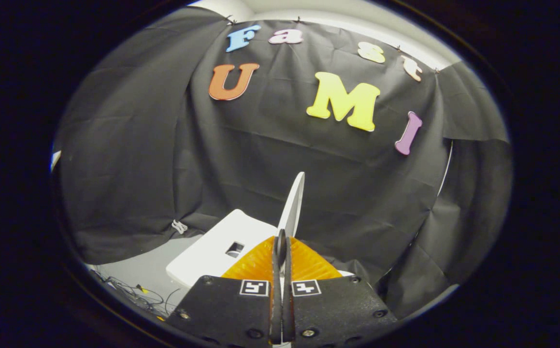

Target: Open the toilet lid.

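Note:
The white toilet lid [293, 203] stands raised and is seen edge-on, a thin curved blade rising from between my fingers toward the black cloth. My gripper [282, 244] is shut on the lid's lower edge, one finger pressed on each side. Left of the lid and beyond the fingers lies the white tank top [207, 251] with a small square flush button [235, 249]. The bowl and seat are hidden behind the gripper body.
Black cloth walls [130, 169] close in behind and on both sides of the toilet. A patch of grey floor [139, 270] with loose cables [135, 296] lies left of the tank. A small white clip [179, 226] hangs on the cloth's lower hem.

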`<state>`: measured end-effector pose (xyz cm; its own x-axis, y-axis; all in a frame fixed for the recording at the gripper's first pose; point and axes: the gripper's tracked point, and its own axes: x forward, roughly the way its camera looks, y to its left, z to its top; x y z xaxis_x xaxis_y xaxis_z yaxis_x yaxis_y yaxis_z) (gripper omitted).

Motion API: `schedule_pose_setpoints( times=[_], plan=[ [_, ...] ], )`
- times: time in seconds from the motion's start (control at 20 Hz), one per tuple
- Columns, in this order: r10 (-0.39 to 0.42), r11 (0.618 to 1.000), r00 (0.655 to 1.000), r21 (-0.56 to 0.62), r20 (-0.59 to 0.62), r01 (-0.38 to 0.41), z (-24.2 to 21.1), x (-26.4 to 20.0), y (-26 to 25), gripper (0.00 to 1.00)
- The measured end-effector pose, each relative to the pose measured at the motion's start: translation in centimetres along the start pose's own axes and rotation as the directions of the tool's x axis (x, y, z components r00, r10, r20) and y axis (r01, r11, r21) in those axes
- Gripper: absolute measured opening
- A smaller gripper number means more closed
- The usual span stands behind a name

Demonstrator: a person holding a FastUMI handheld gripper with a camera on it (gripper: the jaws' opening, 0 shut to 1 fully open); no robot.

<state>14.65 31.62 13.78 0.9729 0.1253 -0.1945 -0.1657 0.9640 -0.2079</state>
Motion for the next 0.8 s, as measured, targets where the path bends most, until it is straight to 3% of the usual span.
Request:
schedule_pose_setpoints(
  times=[0.1, 0.2, 0.3, 0.4, 0.55, 0.7, 0.8],
  plan=[
    [0.026, 1.000, 1.000, -0.011, -0.007, -0.026, 0.1, 0.1, 0.8, 0.07],
    [0.101, 0.995, 0.995, -0.020, -0.010, -0.101, 0.1, 0.1, 2.3, 0.16],
    [0.183, 0.983, 0.983, -0.011, -0.008, -0.184, -0.4, -0.4, 3.6, 0.49],
    [0.158, 0.987, 0.985, -0.014, 0.069, -0.157, 1.4, -1.3, 2.4, 0.83],
    [0.137, 0.990, 0.976, 0.005, 0.168, -0.140, 3.1, -2.6, 1.1, 0.86],
    [0.148, 0.979, 0.964, 0.107, 0.220, -0.175, 3.8, -4.0, -0.7, 0.98],
    [0.129, 0.967, 0.956, 0.181, 0.263, -0.180, 4.1, -5.6, -3.3, 1.00]
  ],
)
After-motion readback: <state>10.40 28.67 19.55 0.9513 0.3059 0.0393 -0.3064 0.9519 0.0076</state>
